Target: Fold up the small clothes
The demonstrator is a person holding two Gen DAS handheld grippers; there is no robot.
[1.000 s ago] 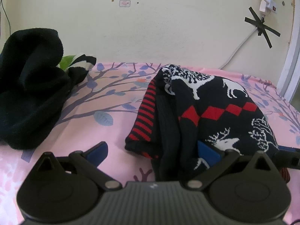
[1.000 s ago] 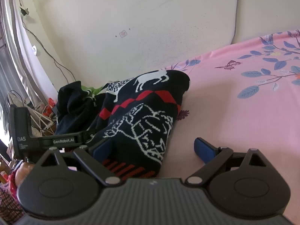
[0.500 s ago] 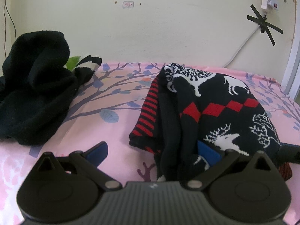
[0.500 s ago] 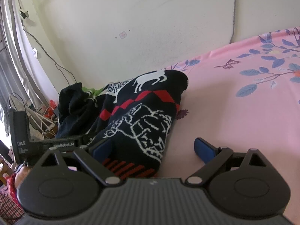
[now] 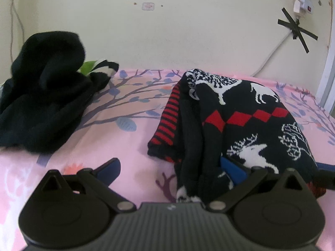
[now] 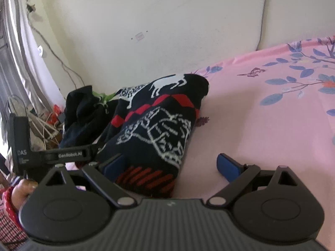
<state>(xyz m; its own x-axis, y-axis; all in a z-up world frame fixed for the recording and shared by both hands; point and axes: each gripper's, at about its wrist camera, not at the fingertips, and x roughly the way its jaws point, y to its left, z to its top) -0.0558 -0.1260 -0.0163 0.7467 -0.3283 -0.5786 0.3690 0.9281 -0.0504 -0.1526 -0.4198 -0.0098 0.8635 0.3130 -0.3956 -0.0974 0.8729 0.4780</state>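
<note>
Two grippers flank one patterned knit garment (image 5: 247, 125) on the pink floral bedsheet (image 5: 117, 144), where I judge a fold is either just finished or about to begin. The dark sweater, with its white deer and red diamonds, lies bunched in a rough bundle near the wall (image 5: 188, 31), its red-striped hem turned out on the side facing my left gripper (image 5: 173, 170).

My left gripper stands with its jaws spread wide; one blue pad rests over bare sheet, the other is tucked against the garment's near edge, touching the cloth but clamping nothing. My right gripper (image 6: 171, 165) is likewise parted: one pad sits against the striped cuff, the other over empty sheet. I read this placement as bracketing the bundle from both sides, ready to pinch an edge or press it flat.

A heap of black clothing (image 5: 41, 96) waits well apart on the left of the sheet, probably next in line. The bundle looks lumpy rather than squared, so I judge the fold unfinished.
</note>
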